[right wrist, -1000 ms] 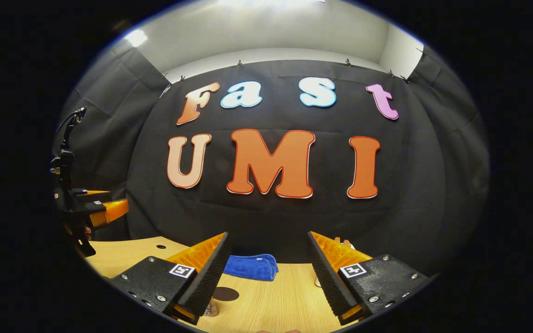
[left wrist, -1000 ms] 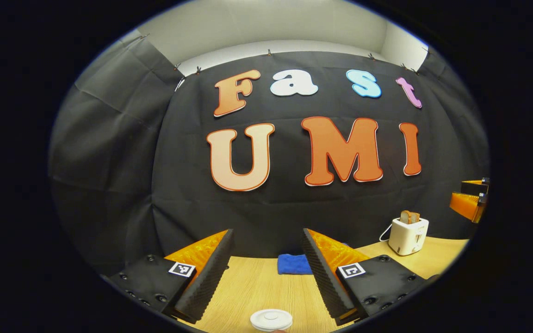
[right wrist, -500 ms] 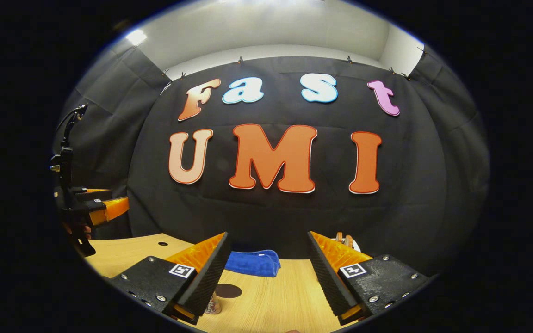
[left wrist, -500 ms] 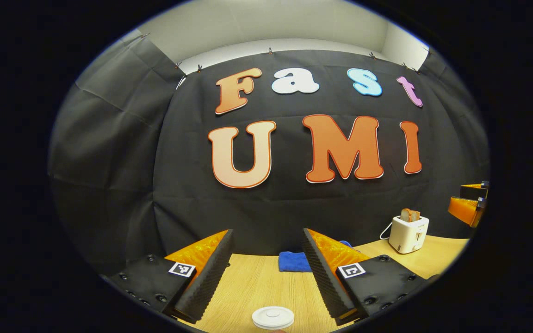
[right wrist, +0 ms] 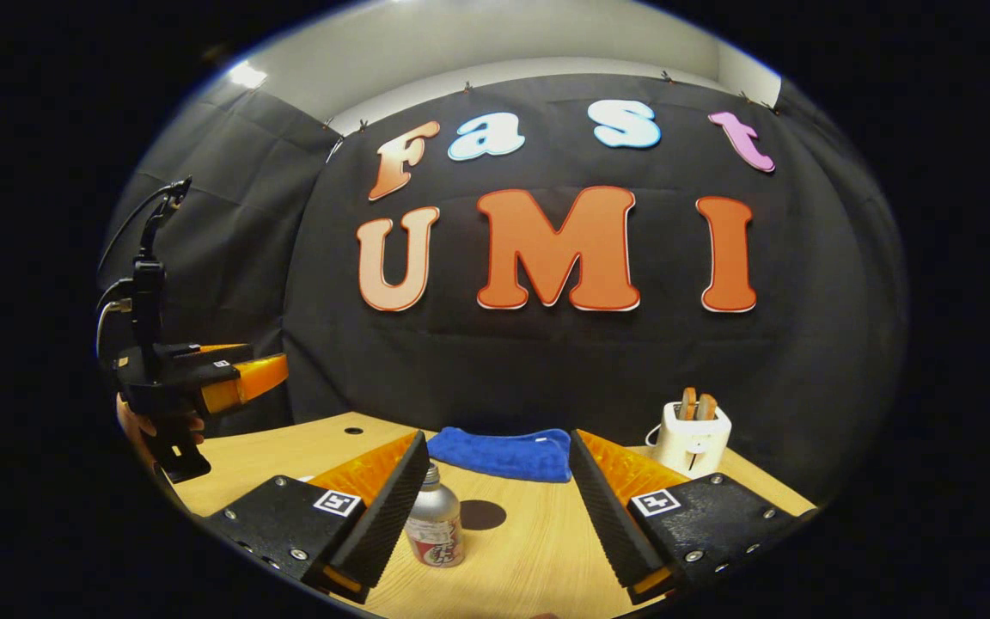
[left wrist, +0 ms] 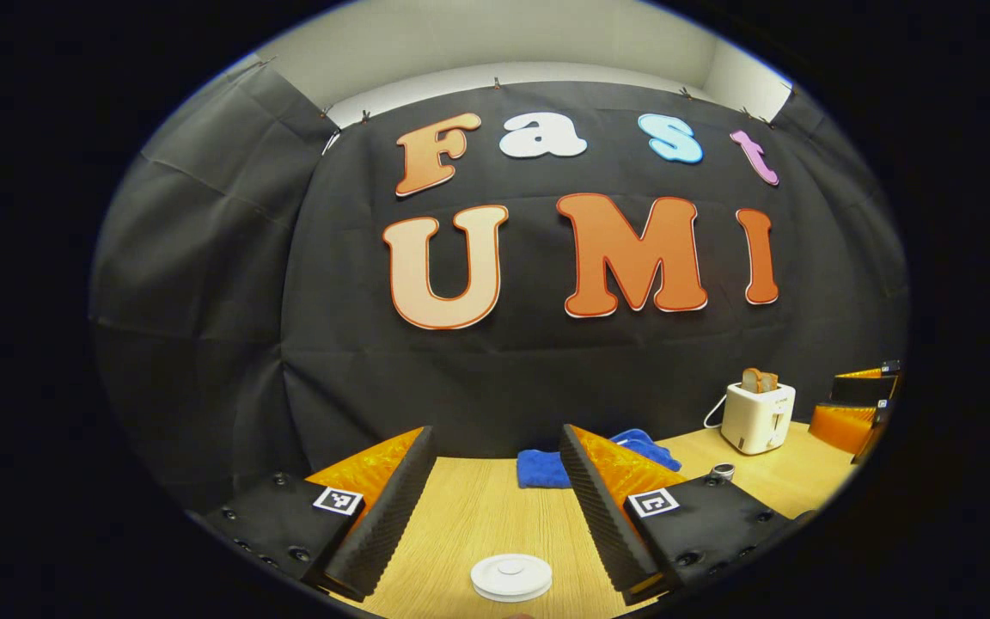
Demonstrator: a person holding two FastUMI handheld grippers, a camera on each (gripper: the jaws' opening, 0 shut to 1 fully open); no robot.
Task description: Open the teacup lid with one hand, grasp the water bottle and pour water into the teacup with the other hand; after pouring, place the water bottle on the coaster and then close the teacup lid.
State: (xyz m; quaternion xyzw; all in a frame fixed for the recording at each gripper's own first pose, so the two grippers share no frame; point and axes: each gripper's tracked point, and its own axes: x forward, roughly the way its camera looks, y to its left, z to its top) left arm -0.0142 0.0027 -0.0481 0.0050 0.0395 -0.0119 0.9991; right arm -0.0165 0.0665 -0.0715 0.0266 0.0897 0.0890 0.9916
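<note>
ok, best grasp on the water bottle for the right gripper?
Grip the water bottle across its straight body, below the narrowing shoulder, coming in level from the near side. It stands upright on the table, just inside the open right gripper's left finger, so shift left to centre it first.

We see the left gripper [left wrist: 495, 477] held open above the table [left wrist: 469, 524], the white teacup lid [left wrist: 511, 576] below its gap. A blue cloth [left wrist: 542, 468] lies at the far edge, a toaster [left wrist: 757, 417] toward the far right corner.
</note>
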